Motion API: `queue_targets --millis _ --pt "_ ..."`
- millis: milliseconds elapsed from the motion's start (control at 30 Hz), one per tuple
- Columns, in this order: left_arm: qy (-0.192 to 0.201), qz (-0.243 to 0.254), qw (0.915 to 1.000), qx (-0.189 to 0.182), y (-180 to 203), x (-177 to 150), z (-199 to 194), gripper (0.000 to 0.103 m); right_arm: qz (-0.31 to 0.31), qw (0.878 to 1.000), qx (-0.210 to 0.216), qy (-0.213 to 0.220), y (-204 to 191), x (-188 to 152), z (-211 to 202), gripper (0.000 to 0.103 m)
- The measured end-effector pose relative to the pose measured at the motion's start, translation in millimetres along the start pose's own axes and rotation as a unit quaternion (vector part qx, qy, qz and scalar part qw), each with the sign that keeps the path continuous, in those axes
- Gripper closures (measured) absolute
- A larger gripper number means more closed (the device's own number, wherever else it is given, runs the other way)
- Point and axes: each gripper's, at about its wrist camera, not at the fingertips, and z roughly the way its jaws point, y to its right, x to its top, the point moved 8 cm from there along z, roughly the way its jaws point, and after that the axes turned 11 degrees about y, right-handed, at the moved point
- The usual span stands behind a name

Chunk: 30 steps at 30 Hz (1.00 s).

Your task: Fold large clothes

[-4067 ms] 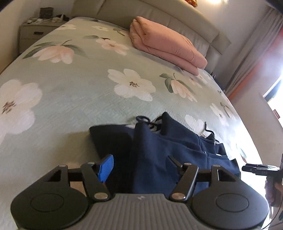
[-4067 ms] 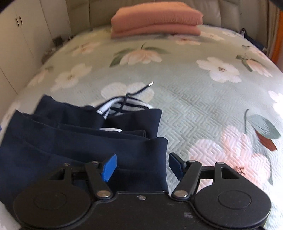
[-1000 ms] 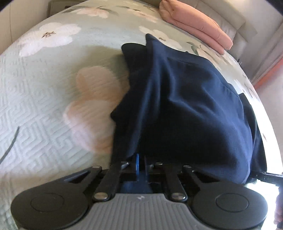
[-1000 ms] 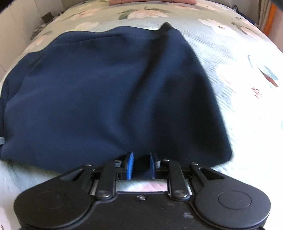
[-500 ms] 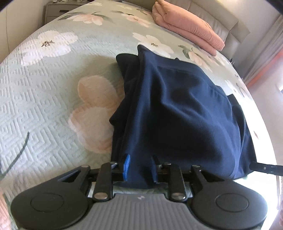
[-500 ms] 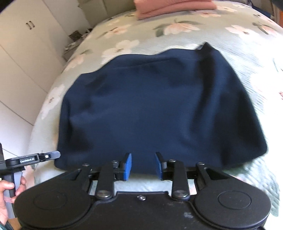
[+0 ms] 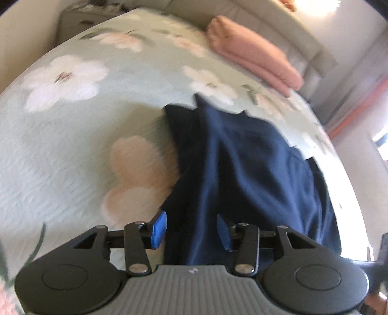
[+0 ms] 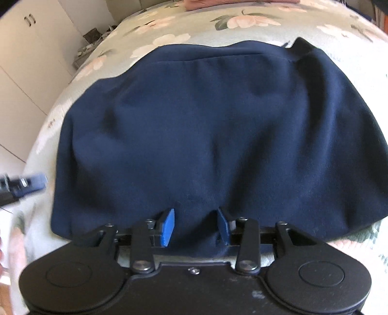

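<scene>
A navy blue garment (image 8: 218, 126) lies folded over on the floral bedspread (image 7: 72, 145). It also shows in the left wrist view (image 7: 242, 157), running from the near bed edge toward the middle. My left gripper (image 7: 191, 230) is open, with the garment's near edge lying loose between its blue pads. My right gripper (image 8: 196, 226) is open too, with the near hem between its jaws but not pinched. The left gripper's tip (image 8: 24, 185) shows at the left edge of the right wrist view.
A folded pink blanket (image 7: 254, 55) lies near the headboard. A nightstand (image 7: 80, 21) stands at the far left of the bed. White cupboards (image 8: 24, 60) run along the left side. Curtains and a window (image 7: 363, 116) are on the right.
Both grippers were shut on the garment's near edge a second ago; both have since opened and let it go. The garment now rests folded on the bed. The left view is tilting up.
</scene>
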Motion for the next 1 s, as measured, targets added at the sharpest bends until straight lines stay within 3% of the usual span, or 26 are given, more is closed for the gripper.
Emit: queue_targets --millis 200,267,333,367,467,533,700,867,1000 --pt "0.059 0.045 0.9939 -0.081 49 52 43 0.051 -0.016 1.0 -0.019 0.002 -6 -1 7 0.049" --pt "0.05 0.054 0.9958 -0.054 44 62 75 0.051 -0.01 1.0 -0.017 -0.001 -5 -1 7 0.048" --pt "-0.001 0.048 0.9988 -0.015 25 54 108 0.063 -0.004 1.0 -0.014 -0.004 -2 -1 5 0.048" --pt "-0.012 0.032 0.9993 -0.018 16 48 113 0.063 -0.003 1.0 -0.014 -0.005 -1 -1 4 0.048" --pt "-0.005 0.017 0.9989 -0.044 4 35 95 0.063 -0.007 1.0 -0.016 -0.006 -4 0 7 0.046" --pt "-0.003 0.016 0.9991 -0.038 -2 29 79 0.052 -0.009 1.0 -0.016 0.0 -4 -1 10 0.043" --pt "0.003 -0.027 0.999 -0.035 -31 16 34 0.053 -0.013 1.0 -0.019 0.01 -6 -6 8 0.036" --pt "-0.039 -0.095 0.9926 -0.065 -43 -1 36 0.047 -0.025 1.0 -0.01 0.009 -9 -8 9 0.025" --pt "-0.057 -0.138 0.9854 -0.082 -44 -18 52 0.047 -0.027 1.0 -0.001 0.011 -6 -8 6 0.024"
